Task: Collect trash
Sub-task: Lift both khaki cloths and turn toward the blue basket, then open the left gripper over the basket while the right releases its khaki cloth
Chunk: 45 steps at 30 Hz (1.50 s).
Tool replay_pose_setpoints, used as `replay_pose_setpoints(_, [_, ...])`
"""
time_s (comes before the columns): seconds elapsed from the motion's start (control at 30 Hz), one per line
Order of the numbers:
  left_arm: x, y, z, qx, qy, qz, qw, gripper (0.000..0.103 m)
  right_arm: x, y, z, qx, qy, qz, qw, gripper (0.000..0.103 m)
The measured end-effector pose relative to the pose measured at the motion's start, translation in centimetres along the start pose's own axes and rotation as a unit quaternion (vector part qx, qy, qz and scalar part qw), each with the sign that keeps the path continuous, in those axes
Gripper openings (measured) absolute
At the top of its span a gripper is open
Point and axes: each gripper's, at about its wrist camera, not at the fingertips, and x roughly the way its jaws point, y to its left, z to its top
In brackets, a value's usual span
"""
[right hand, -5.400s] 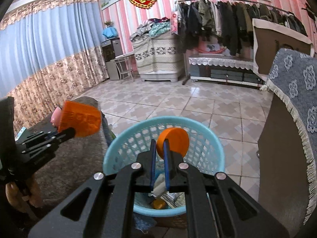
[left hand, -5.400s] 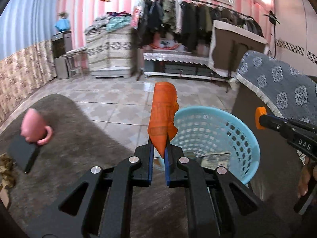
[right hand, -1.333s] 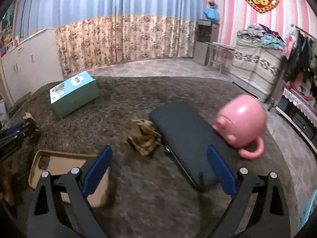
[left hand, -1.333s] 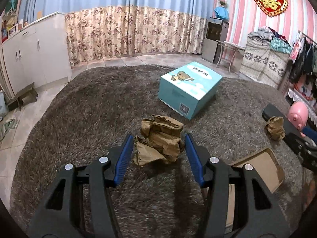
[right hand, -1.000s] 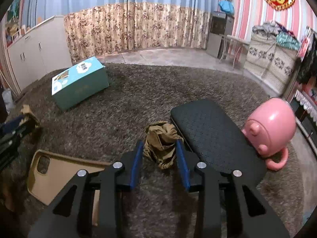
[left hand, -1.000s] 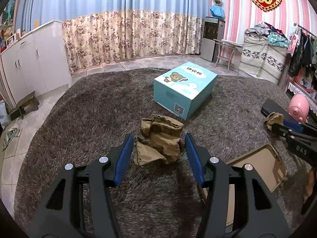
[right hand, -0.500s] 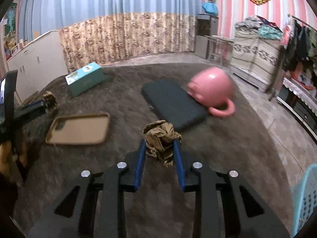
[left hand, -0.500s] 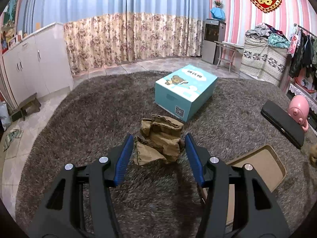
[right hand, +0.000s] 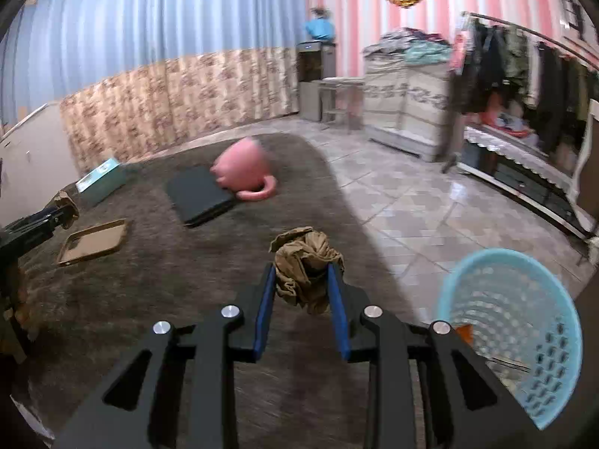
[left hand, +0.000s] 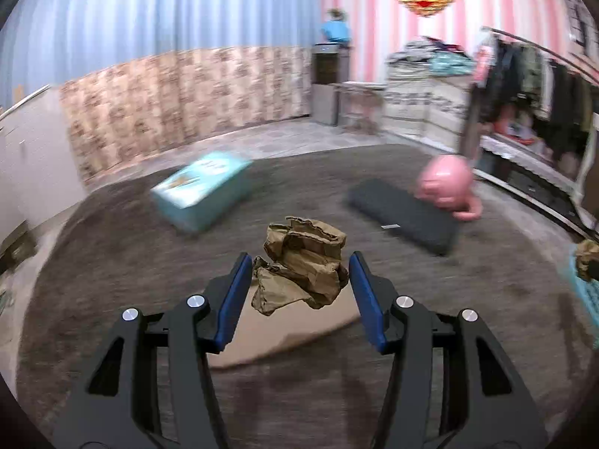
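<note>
Right wrist view: right gripper (right hand: 302,292) has its blue pads pressed on a small crumpled brown paper wad (right hand: 305,263), held up above the dark shaggy rug (right hand: 149,280). Blue mesh basket (right hand: 513,333) sits on the tiled floor, down and to the right of the gripper, near but not under it; some scraps already lie inside, including an orange bit, so part of the collecting looks done.

Left wrist view: left gripper (left hand: 297,293) fingers are set fairly wide with a larger crumpled brown paper bag (left hand: 299,271) between them. Bag appears off the rug, so probably gripped, but pad contact isn't clear in the blurred frame. Right gripper's wad shows at the far right edge.

Non-trash items on the rug: teal box (left hand: 200,191), black flat case (left hand: 404,215), pink piggy mug (left hand: 447,187) touching the case, tan phone case (right hand: 93,241). No other loose trash visible on the rug, though the blur hides detail.

Progress judgement: late stage. Two paper pieces are in the grippers; what is left is carrying both over the basket and dropping them in.
</note>
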Motion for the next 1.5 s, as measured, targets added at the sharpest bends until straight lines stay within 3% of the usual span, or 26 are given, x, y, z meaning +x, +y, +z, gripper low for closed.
replay_pose_setpoints(0.3, [-2.1, -13.9, 0.0, 0.082, -0.013, -0.12, 0.9893, 0.053, -4.2, -8.6, -0.5, 0.039, -0.024, -0.097, 0.994, 0.029])
replay_pose_setpoints(0.5, [-2.8, -21.2, -0.5, 0.114, -0.012, -0.185, 0.9761, 0.053, -6.4, -13.8, -1.7, 0.065, -0.032, -0.155, 0.985, 0.029])
replay_pose_setpoints(0.77, [-3.3, -29.8, -1.7, 0.151, -0.013, -0.26, 0.9538, 0.053, -8.7, -18.8, -3.8, 0.118, -0.033, -0.195, 0.973, 0.029])
replay_pose_setpoints(1.0, [-2.8, -37.1, -2.4, 0.187, -0.012, -0.294, 0.9372, 0.053, -9.4, -20.5, -5.3, 0.136, -0.027, -0.213, 0.967, 0.029])
replay_pose_setpoints(1.27, [-1.5, -41.0, -3.3, 0.208, 0.006, -0.308, 0.9283, 0.055, -9.7, -21.7, -6.1, 0.139, -0.022, -0.223, 0.965, 0.029])
replay_pose_setpoints(1.33, [-1.0, -41.5, -3.3, 0.215, 0.011, -0.306, 0.9275, 0.062, -9.7, -21.9, -6.3, 0.141, -0.021, -0.224, 0.964, 0.029])
replay_pose_setpoints(1.4, [-0.9, -41.2, -3.0, 0.213, 0.004, -0.296, 0.9311, 0.085, -9.6, -22.0, -6.5, 0.143, -0.019, -0.223, 0.964, 0.029])
replay_pose_setpoints(1.5, [-1.1, -40.0, -2.3, 0.202, -0.009, -0.29, 0.9355, 0.091, -9.0, -21.8, -6.5, 0.143, -0.016, -0.219, 0.965, 0.029])
